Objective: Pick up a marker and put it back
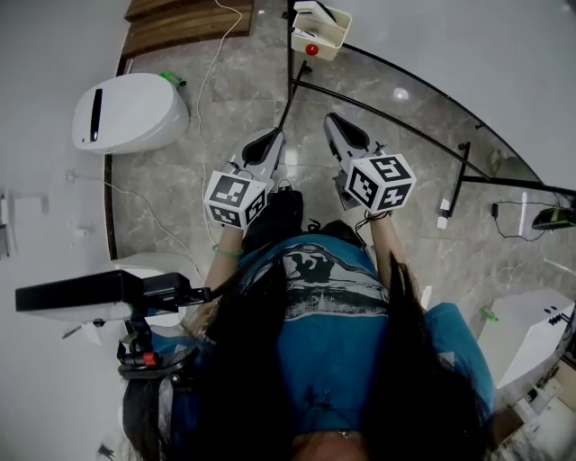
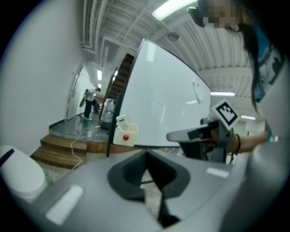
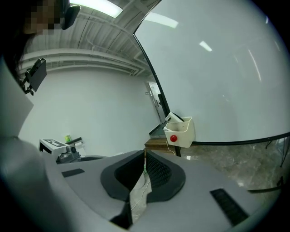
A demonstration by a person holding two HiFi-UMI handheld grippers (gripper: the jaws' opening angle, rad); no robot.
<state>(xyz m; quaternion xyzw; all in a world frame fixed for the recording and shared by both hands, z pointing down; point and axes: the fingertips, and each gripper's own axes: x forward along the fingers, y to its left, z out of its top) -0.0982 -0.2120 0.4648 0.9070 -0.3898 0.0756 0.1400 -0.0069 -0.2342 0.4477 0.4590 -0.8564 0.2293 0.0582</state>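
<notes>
A cream holder box point(image 1: 317, 34) with a red round spot on its front hangs at the lower corner of the whiteboard point(image 1: 468, 63). A white object sticks out of its top; I cannot make out a marker. The box also shows in the left gripper view point(image 2: 125, 132) and the right gripper view point(image 3: 181, 131). My left gripper point(image 1: 273, 137) and right gripper point(image 1: 335, 120) are held side by side above the floor, pointing toward the box and well short of it. Both are shut, left point(image 2: 146, 154) and right point(image 3: 145, 152), with nothing between the jaws.
The whiteboard's black stand leg point(image 1: 461, 176) crosses the marble floor at right. A white rounded machine point(image 1: 130, 112) sits at left, with a cable point(image 1: 211, 81) trailing past it. Wooden steps point(image 1: 184, 18) lie at the back. A person point(image 2: 90, 102) stands far off.
</notes>
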